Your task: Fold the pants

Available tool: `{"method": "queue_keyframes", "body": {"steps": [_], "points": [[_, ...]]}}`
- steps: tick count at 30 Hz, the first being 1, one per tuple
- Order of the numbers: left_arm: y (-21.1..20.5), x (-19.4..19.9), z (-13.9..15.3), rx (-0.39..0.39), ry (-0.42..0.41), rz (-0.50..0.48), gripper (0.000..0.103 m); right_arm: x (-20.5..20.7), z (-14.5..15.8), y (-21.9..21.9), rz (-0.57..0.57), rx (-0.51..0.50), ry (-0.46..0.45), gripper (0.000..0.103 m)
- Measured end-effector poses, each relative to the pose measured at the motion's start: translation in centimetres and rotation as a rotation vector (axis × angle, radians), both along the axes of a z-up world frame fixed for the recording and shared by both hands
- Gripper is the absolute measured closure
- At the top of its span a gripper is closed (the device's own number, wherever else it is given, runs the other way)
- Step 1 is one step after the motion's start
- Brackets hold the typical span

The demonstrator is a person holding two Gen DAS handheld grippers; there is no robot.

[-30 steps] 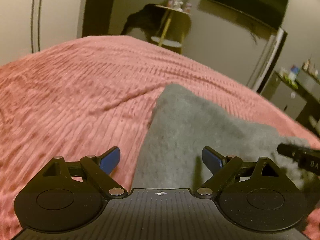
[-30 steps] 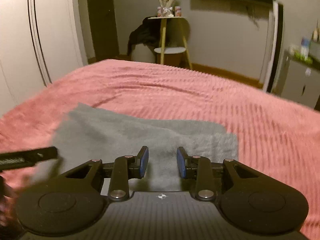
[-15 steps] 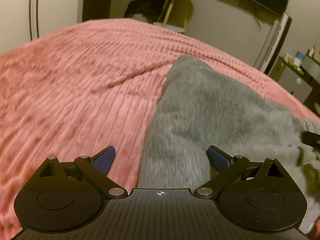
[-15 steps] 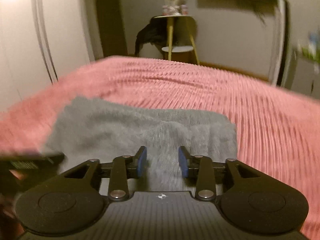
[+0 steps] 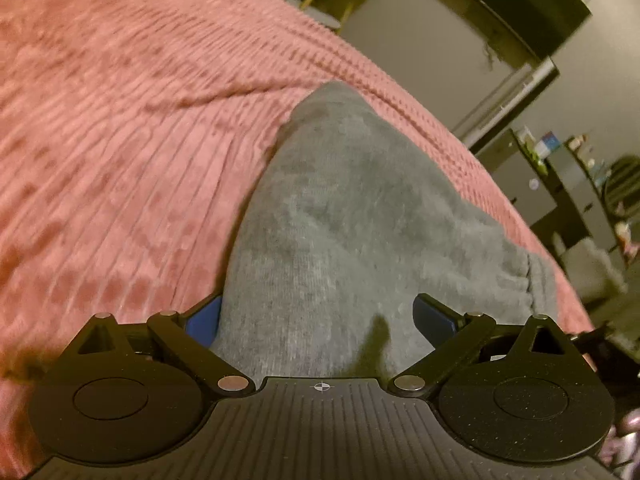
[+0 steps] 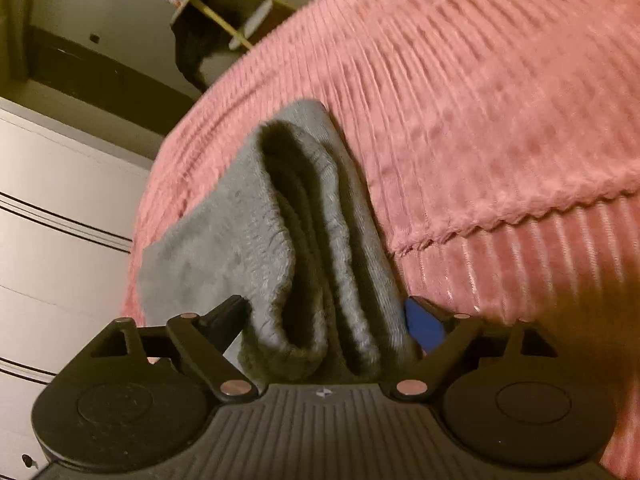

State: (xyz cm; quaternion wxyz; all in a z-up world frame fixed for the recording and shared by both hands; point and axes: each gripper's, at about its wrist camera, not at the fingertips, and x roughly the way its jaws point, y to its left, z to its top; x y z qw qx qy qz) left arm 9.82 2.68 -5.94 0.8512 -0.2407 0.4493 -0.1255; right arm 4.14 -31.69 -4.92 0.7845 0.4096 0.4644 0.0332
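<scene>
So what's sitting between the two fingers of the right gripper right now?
In the right wrist view, the folded grey pants fill the gap of the right gripper, several stacked layers edge-on between its fingers.

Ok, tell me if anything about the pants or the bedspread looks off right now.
Nothing damaged or spilled. The grey pants are a thick, uneven bundle with loose layers gaping between the right hand-held gripper's wide-set fingers. The pink bedspread has a ridge rucked up beside them. The left hand-held gripper straddles the same fabric.

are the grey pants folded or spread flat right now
Folded: the right wrist view shows the grey pants stacked in several layers between the open fingers of the right gripper.
</scene>
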Motion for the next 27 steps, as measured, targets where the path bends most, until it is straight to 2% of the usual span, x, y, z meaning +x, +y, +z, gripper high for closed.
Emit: {"method": "queue_keyframes", "body": {"steps": [4, 7, 8, 11, 16, 18, 19, 20, 22, 24, 26, 27], "points": [[0.8, 1.2, -1.0, -0.077, 0.057, 0.009, 0.003, 0.7, -0.6, -0.2, 0.009, 0.027, -0.041, 0.015], [1.0, 2.4, -1.4, -0.099, 0.070, -0.010, 0.004, 1.0, -0.7, -0.3, 0.014, 0.026, -0.073, 0.030], [1.0, 2.8, -1.4, -0.092, 0.069, -0.024, 0.006, 1.0, -0.6, -0.2, 0.022, 0.025, -0.087, 0.034], [0.5, 3.6, -1.3, -0.019, 0.055, -0.066, 0.018, 1.5, -0.7, -0.4, 0.023, 0.039, -0.084, 0.033], [-0.3, 5.8, -1.3, 0.030, 0.063, -0.140, 0.017, 3.5, -1.2, 0.1, 0.051, 0.056, -0.089, 0.021], [-0.7, 6.8, -1.4, 0.042, 0.070, -0.166, 0.017, 3.9, -1.2, 0.5, 0.054, 0.036, -0.094, 0.021], [-0.9, 7.2, -1.5, 0.044, 0.074, -0.173, 0.017, 3.8, -1.1, 0.7, 0.045, 0.019, -0.097, 0.025], [-1.0, 7.5, -1.5, 0.044, 0.075, -0.179, 0.019, 3.7, -0.8, 1.0, 0.040, -0.012, -0.102, 0.034], [-1.1, 7.6, -1.3, 0.070, 0.061, -0.186, 0.032, 3.2, 0.0, 2.0, 0.048, -0.095, -0.132, 0.040], [-0.8, 7.2, -1.0, 0.064, 0.046, -0.175, 0.041, 2.9, 1.0, 3.0, 0.057, -0.158, -0.158, 0.044], [-0.3, 6.7, -0.7, 0.034, 0.017, -0.154, 0.055, 2.9, 1.9, 3.5, 0.060, -0.183, -0.179, 0.047], [-0.1, 6.6, -0.5, 0.026, 0.004, -0.147, 0.058, 2.9, 2.6, 3.7, 0.061, -0.187, -0.198, 0.047]]}}
